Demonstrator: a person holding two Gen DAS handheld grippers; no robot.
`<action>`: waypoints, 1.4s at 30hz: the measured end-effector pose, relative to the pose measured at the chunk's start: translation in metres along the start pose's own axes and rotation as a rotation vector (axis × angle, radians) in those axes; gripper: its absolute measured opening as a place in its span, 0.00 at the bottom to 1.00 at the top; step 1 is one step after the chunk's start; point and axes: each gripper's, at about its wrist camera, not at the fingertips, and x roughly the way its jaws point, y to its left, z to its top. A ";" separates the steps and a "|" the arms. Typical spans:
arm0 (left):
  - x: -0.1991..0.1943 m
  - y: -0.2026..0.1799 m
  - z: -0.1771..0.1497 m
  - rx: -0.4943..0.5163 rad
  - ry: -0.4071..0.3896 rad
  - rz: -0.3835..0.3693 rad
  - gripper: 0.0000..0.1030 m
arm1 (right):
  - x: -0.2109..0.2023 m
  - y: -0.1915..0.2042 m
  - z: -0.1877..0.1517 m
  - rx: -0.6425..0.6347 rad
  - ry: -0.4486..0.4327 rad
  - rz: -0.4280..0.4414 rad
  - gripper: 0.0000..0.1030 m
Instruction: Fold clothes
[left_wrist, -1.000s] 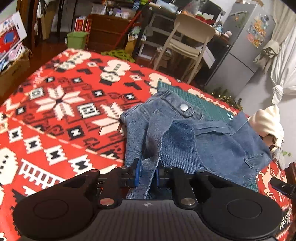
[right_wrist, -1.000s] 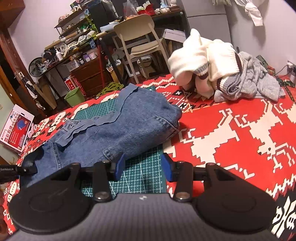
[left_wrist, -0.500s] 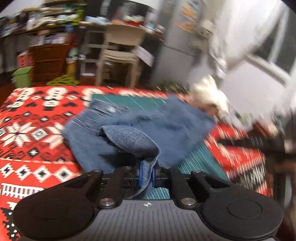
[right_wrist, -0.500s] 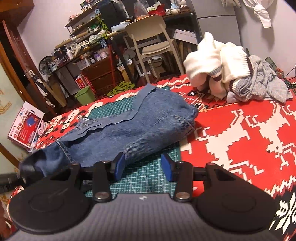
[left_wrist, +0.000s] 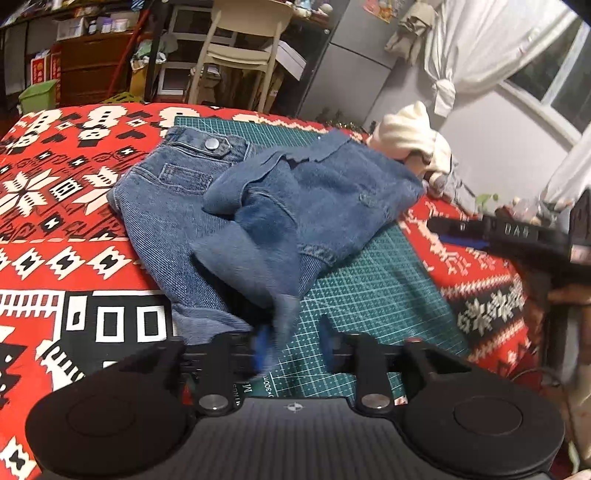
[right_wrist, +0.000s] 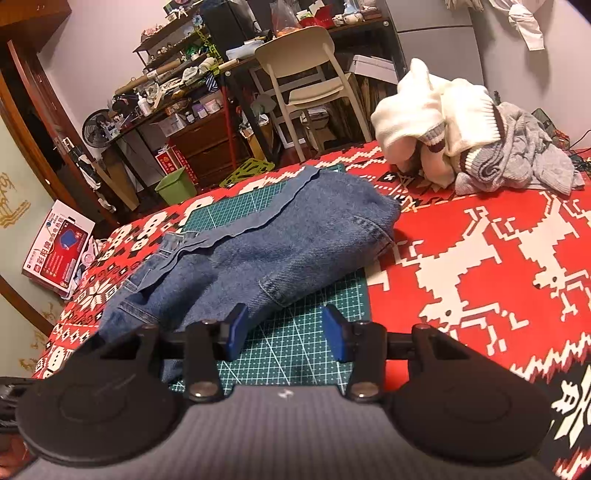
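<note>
Red patterned blanket (right_wrist: 480, 266) carries a green cutting mat (right_wrist: 295, 347). Blue jeans (right_wrist: 266, 254) lie bunched across mat and blanket. Left gripper (left_wrist: 293, 345): fingers parted, a blurred denim flap at its left pad. Right gripper (right_wrist: 286, 332): spread, empty, just before the jeans.

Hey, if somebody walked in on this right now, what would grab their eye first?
Probably the loud red patterned blanket covering the surface, with crumpled blue jeans heaped on a green cutting mat at its middle. Next, the pile of white and grey knitwear at the blanket's far edge. Up close, the open left gripper has a blurred denim edge beside one finger.
</note>
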 end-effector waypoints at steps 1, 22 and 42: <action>-0.005 0.001 0.001 -0.010 -0.009 -0.002 0.33 | -0.002 -0.002 0.000 0.006 -0.004 -0.003 0.49; 0.043 0.043 0.095 -0.183 0.052 0.018 0.45 | -0.024 -0.024 -0.005 0.078 -0.044 -0.028 0.52; 0.028 -0.032 0.091 0.035 -0.032 -0.093 0.08 | -0.043 -0.040 -0.003 0.111 -0.081 -0.066 0.53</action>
